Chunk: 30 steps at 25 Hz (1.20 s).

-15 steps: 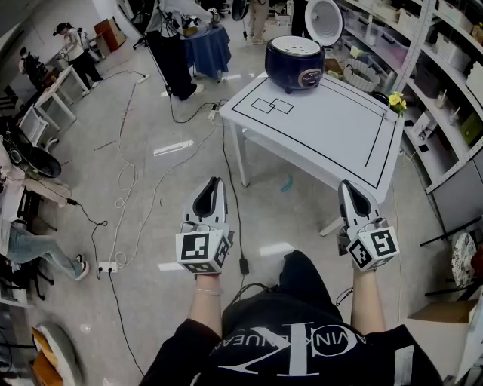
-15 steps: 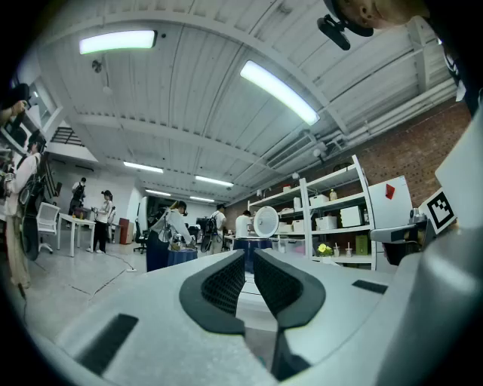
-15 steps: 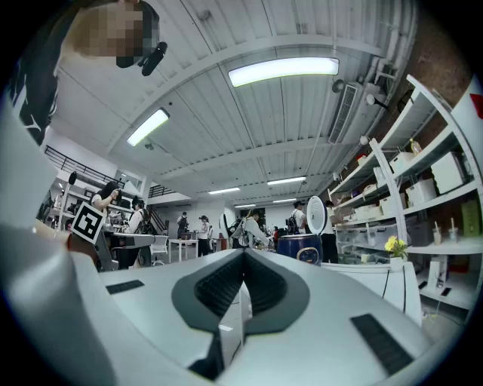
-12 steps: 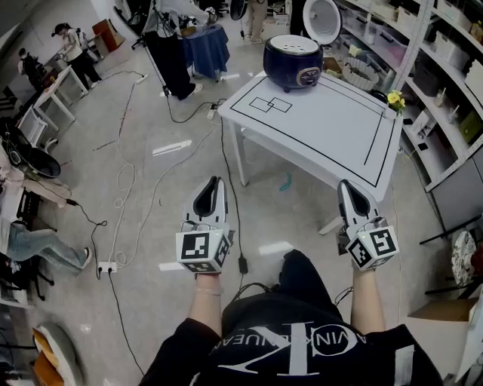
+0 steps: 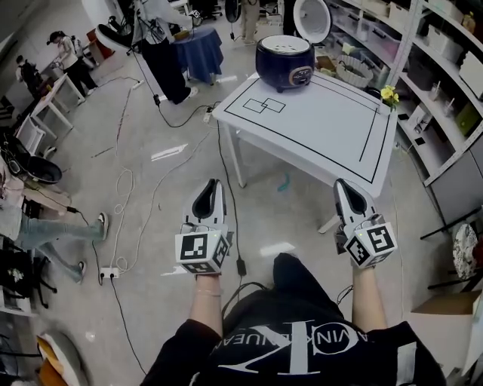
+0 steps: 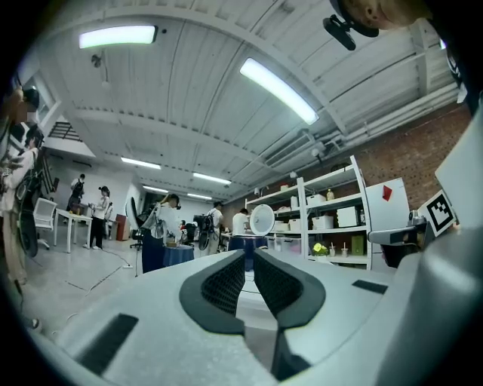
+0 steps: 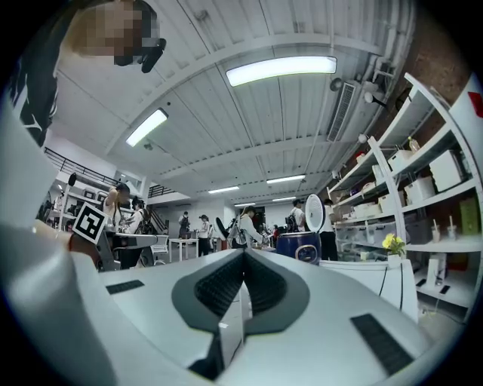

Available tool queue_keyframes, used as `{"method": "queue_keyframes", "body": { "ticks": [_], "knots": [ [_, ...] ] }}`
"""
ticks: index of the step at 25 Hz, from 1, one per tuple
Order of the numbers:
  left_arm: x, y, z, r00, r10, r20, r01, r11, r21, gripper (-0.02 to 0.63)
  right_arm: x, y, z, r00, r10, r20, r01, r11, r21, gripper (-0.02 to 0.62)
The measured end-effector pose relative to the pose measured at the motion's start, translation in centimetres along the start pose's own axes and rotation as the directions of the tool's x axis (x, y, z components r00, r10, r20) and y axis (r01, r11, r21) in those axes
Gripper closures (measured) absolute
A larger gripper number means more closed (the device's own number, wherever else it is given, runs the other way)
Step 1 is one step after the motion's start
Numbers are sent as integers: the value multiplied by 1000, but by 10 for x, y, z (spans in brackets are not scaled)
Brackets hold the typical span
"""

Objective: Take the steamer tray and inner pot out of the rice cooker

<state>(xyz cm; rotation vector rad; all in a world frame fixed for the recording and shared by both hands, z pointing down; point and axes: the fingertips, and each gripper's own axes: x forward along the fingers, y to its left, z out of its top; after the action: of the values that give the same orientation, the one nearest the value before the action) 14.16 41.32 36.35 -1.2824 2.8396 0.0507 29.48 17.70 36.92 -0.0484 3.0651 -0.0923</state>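
The dark blue rice cooker (image 5: 285,62) stands at the far corner of the white table (image 5: 317,132), its white lid (image 5: 312,19) raised. A pale grey insert shows in its open top; its detail is too small to make out. Both grippers are held level over the floor, well short of the table. My left gripper (image 5: 213,185) has a narrow gap between its pads with nothing in it; the cooker (image 6: 246,243) shows through that gap. My right gripper (image 5: 343,185) is shut and empty, and the cooker (image 7: 299,246) appears to the right of its jaws.
Black rectangles are marked on the tabletop. A yellow flower (image 5: 389,96) sits at the table's right corner, a basket (image 5: 351,73) behind it. Shelving (image 5: 445,68) lines the right side. Cables (image 5: 128,188) and a power strip (image 5: 109,271) lie on the floor. People stand at far left.
The table and cooker have slid up and left in the head view. Both grippers keep the same pose below them. A person's legs at the left edge have shifted.
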Motion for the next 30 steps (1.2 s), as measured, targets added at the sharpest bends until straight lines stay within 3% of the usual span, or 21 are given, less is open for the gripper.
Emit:
{"method": "queue_keyframes", "body": {
  "ticks": [6, 7, 8, 9, 14, 30],
  "knots": [
    [5, 0, 3, 1000, -27, 10, 28, 999, -30, 566, 3, -3, -3, 1000, -7, -7, 7, 1000, 29, 597],
    [7, -1, 3, 999, -37, 11, 37, 999, -37, 560, 5, -5, -4, 1000, -7, -5, 7, 999, 44, 577],
    [10, 0, 2, 999, -43, 10, 44, 998, -40, 552, 7, -7, -4, 1000, -2, -2, 2, 998, 63, 493],
    [12, 1, 1, 999, -48, 7, 48, 998, -37, 536, 10, -10, -5, 1000, 1, 4, -1, 997, 80, 471],
    [34, 21, -2, 999, -32, -2, 32, 999, -40, 499, 36, -23, -8, 1000, 5, 16, -6, 995, 99, 424],
    [187, 70, -3, 1000, -26, -10, 25, 998, -57, 499, 176, -112, -10, 1000, -9, -27, 12, 995, 102, 416]
  ]
}}
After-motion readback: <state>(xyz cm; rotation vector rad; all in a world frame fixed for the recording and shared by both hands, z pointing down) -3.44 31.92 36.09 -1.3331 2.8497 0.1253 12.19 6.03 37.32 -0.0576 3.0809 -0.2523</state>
